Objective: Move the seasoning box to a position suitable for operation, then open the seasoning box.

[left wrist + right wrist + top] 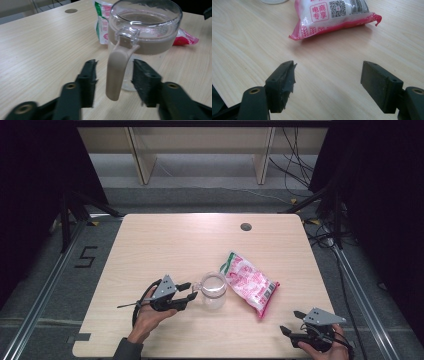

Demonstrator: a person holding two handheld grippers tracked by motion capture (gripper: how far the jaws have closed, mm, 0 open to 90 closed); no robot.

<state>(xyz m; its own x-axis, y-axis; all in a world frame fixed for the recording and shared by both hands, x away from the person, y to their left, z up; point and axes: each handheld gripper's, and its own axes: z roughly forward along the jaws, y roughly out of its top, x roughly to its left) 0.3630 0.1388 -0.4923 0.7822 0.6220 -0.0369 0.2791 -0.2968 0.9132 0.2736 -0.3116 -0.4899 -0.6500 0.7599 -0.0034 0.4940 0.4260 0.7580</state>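
A clear plastic jug with a handle stands upright on the wooden table, slightly left of centre near the front. My left gripper is at its left side. In the left gripper view the jug is close, and its handle hangs between the two jaws of the left gripper with a gap on each side, so the gripper is open. A pink and white snack bag lies flat just right of the jug. My right gripper rests open at the front right, short of the bag.
A small round cable hole sits in the table's far part. Beyond the table are shelf legs and loose cables on the floor. The table's front edge runs just under both hands.
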